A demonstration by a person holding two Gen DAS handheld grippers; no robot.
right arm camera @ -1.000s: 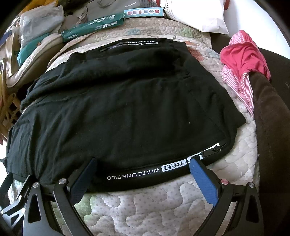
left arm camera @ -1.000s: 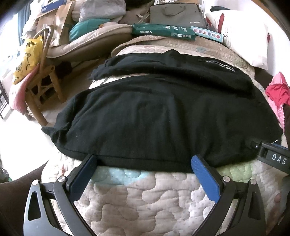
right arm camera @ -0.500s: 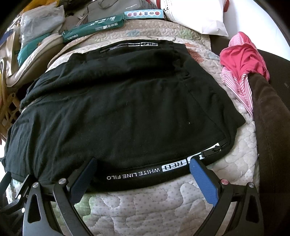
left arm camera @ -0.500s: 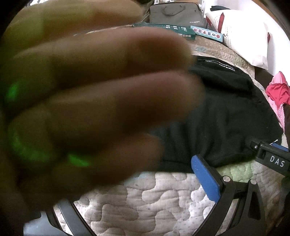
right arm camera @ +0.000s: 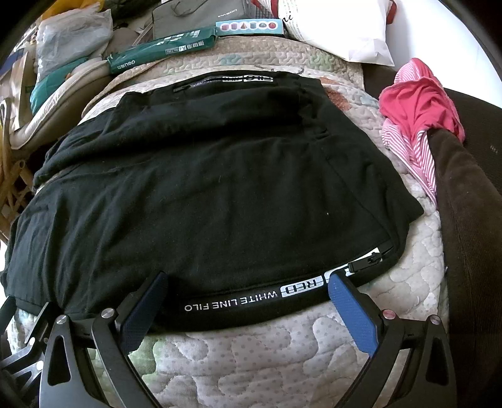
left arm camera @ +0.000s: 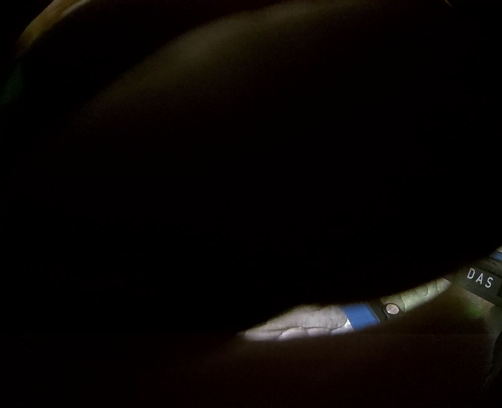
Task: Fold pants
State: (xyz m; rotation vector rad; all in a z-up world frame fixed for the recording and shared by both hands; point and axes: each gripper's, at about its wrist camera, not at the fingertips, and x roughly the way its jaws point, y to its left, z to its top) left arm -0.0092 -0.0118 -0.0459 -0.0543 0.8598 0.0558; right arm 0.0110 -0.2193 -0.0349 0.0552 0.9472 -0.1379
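Right wrist view shows the quilted bed cover (right arm camera: 276, 354) filling the frame, with the black pants (right arm camera: 219, 188) spread across it from nine o'clock to three o'clock. The pants lie flat with the waistband nearest the camera, its white lettering reading upside down, and a second printed band sits at twelve o'clock, so the cloth looks doubled over once already; more folds probably remain. The right gripper (right arm camera: 248, 301) sits at six o'clock with its blue-padded fingers spread wide on either side of the waistband, gripping nothing. That placement suits a grab at the near edge, to lift it and carry it toward twelve o'clock.

Around the pants, a dark brown cushioned edge (right arm camera: 464, 251) runs down the three o'clock side, with a pink and striped garment (right arm camera: 420, 106) draped on it at two o'clock. A white pillow (right arm camera: 339, 28) lies at one o'clock, a grey bag (right arm camera: 200, 15) and a green box (right arm camera: 163, 50) at twelve o'clock, and plastic bags (right arm camera: 75, 37) at eleven o'clock. None of these rests on the pants.

Left wrist view is almost wholly dark, covered by something close to the lens. A sliver at five o'clock shows quilt, one blue pad of the left gripper (left arm camera: 360, 315) and a labelled black part. Whether its fingers are spread cannot be told.
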